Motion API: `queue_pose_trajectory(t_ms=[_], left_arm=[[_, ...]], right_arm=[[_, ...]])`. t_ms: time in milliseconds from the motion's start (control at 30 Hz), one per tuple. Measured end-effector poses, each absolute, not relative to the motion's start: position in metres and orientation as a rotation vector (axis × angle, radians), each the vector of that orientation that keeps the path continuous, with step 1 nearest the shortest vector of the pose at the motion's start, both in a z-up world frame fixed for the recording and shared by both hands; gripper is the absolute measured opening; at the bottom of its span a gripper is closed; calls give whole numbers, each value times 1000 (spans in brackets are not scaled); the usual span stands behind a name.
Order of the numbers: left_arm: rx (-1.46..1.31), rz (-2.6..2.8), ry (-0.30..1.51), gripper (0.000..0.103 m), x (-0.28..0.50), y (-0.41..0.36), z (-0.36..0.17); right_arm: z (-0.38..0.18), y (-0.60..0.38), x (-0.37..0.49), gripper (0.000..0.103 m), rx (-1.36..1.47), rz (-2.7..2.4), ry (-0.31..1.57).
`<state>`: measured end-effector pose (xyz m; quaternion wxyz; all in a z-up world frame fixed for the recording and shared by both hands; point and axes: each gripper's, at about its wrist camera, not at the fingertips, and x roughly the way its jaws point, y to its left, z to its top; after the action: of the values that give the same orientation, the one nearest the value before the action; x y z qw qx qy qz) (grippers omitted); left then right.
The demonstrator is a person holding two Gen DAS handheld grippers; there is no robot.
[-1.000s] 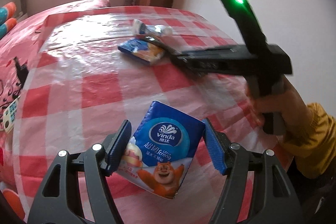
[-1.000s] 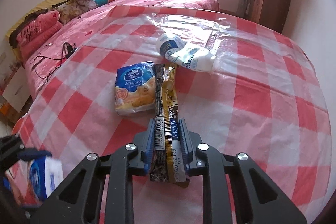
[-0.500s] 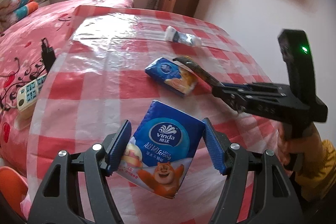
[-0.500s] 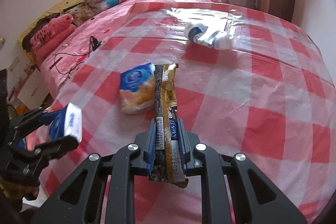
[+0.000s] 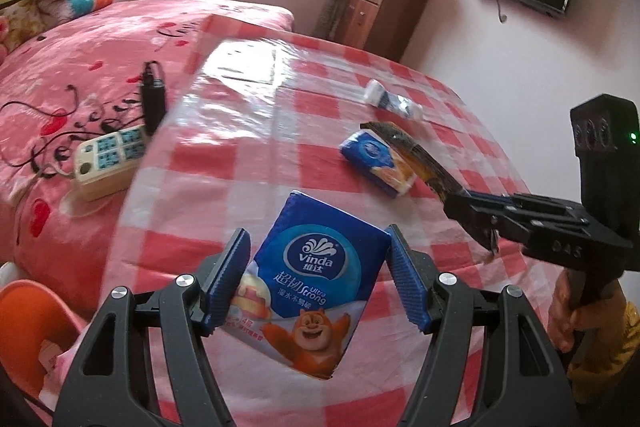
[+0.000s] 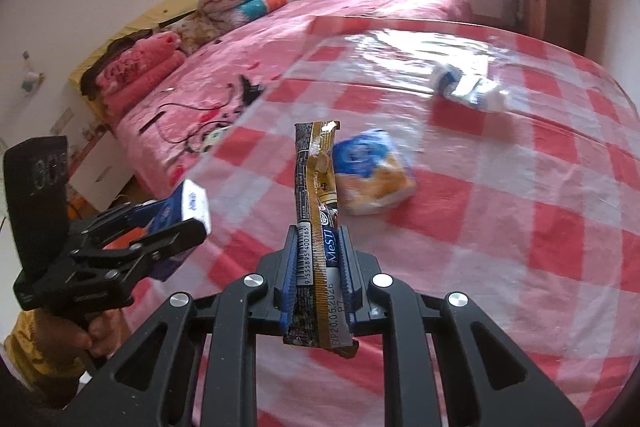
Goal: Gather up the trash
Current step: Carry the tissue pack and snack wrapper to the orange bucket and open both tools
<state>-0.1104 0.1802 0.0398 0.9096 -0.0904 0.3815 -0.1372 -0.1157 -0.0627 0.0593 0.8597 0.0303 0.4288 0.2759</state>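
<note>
Left wrist view first: the left claw (image 5: 318, 281) is pinching a blue Vinda tissue pack (image 5: 310, 283) by its two sides, lifted clear of the checked tabletop (image 5: 224, 163). So this one's already picked up and we're in the carry-it-off step. Off to the right the right claw (image 5: 466, 205) is squeezed shut on a long brown-gold snack wrapper (image 5: 416, 157), which sticks out over the tabletop. Left lying on the tabletop: one second tissue pack (image 5: 378, 163) and, further back, one crumpled white-and-blue wrapper (image 5: 394, 101). There's an orange bin-looking thing (image 5: 28, 315) at the bottom left edge, could be where this goes, can't say for sure. A remote (image 5: 108, 157) sits on the bed beside the tabletop, not trash I'd guess.

Right wrist view: the right claw's pads are pressed tight on the lower end of the snack wrapper, the rest standing up in front of the camera, off the tabletop. The left claw shows at the left with its tissue pack in it, out past the tabletop edge. Same two leftovers on the tabletop, a bit blurry.

Count: two claws, both full; two tissue packs (one held, one lying); one snack wrapper (held); one crumpled wrapper (lying).

Next move, my read: both loads need dropping into whatever the bin is, claws spreading over it, then back for the two leftovers. The wrapper is floppy, so it may cling to a pad.
</note>
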Motion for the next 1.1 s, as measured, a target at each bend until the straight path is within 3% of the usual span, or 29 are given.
queue_pose_trajectory(t_ms=[500,967,1100], left_arm=[[-256,-50,726,69,-158,275,49],[-416,256,719,69,-220,389,20],[-484,365,740,75,-230,417,0]], right_arm=[[66,66,-149,20,-28,924,984],[57,187,-187,20,-179,1161,1020],[48,211,-194,27,-220,1194,1036]])
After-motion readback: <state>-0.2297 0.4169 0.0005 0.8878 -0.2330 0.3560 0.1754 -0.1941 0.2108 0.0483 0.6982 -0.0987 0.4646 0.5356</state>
